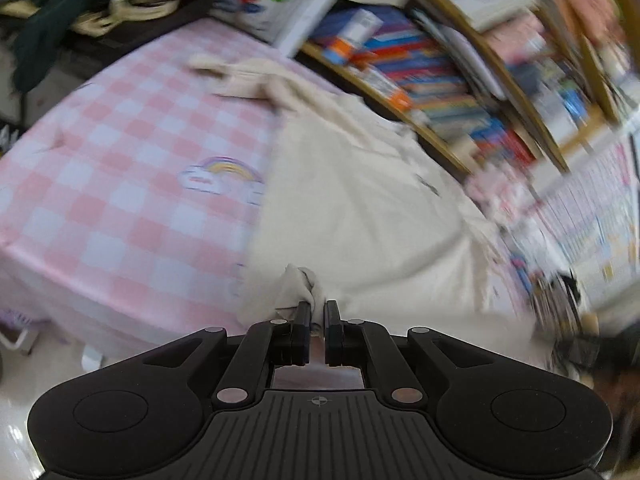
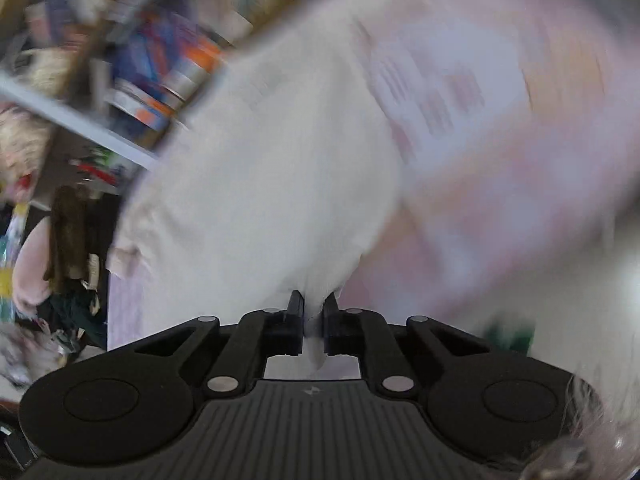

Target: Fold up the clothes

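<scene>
A cream garment [image 1: 352, 200] lies spread over the right part of a table covered with a pink-and-white checked cloth [image 1: 120, 168]. One sleeve [image 1: 240, 76] stretches toward the far side. My left gripper [image 1: 318, 306] is shut on a bunched corner of the garment's near edge. In the blurred right wrist view the same cream garment [image 2: 272, 168] runs away from my right gripper [image 2: 314, 300], which is shut on another part of its edge, with a strip of fabric hanging down between the fingers.
A wooden bookshelf [image 1: 460, 80] packed with books stands just behind the table on the right. Dark clothes and a bag [image 1: 60, 4] are piled at the far left. The table's near edge [image 1: 80, 312] drops to a pale floor.
</scene>
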The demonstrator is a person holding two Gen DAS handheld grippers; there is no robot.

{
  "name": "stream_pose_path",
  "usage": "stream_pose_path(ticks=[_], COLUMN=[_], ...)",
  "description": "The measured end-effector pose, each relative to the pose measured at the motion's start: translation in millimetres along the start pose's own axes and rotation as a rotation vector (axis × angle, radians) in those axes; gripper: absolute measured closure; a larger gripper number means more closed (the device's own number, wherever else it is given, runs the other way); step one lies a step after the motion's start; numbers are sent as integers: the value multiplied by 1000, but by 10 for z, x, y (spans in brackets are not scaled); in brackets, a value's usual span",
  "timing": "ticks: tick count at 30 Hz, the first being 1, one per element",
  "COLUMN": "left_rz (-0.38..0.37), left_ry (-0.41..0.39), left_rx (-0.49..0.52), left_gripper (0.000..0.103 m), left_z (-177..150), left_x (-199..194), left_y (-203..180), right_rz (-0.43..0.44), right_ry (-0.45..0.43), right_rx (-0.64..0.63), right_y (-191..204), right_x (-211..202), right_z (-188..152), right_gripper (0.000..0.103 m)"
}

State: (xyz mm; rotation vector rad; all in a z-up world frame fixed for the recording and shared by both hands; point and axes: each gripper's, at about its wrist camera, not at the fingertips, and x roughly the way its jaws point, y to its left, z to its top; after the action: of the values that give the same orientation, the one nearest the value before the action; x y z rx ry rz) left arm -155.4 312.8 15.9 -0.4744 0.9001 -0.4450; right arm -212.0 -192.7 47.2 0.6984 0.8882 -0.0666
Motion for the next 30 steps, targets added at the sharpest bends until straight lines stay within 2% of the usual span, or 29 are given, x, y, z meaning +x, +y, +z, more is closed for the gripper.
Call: stream_pose_path(ticks=[2,4,5,8,10,11,12,13,16,19,22,24,27,30], left_rz=[-7,12,14,16,19,17,17,19,26,26,26,28,31,33], left_ry=[11,21,27,28,24,23,26,32,46,53,61,64,67,69], left_rx=[38,58,52,30,11,-5,-19,-26,-32,-40,-48,-51,-56,-59], left_gripper=[98,98,98,98,98,98,98,98,98,98,98,98,98,98], left_z=[-38,-61,-70,-94,-118,-134,-146,-153,-157,-132,-112,-104,-92,-97], left_x=[36,78,96,96,78,70,70,78,109,143,177,186,200,199], left_y=[-95,-140,-136,-103,-68,-40,-15,3,43,68,92,99,109,111], right_rz=[-67,-147,-149,-34,57,82,70,66,107,44,6,-14,-31,4], right_ry=[-101,-198,-199,-36,92,125,108,103,170,156,117,99,82,95], right_rx=[-164,-399,-525,-852,-955,-982,-946,-872,-610,-436,-316,-266,-259,-273], right_y=[370,868,1098,1674,1809,1839,1783,1690,1313,980,682,565,531,625], right_x=[-108,-20,110,584,786,848,842,839,863,794,672,673,729,866], right_z=[210,250,176,-193,-459,-560,-579,-541,-319,-130,46,107,161,213], right_gripper=[95,95,95,93,85,81,64,52,55,55,55,54,53,53])
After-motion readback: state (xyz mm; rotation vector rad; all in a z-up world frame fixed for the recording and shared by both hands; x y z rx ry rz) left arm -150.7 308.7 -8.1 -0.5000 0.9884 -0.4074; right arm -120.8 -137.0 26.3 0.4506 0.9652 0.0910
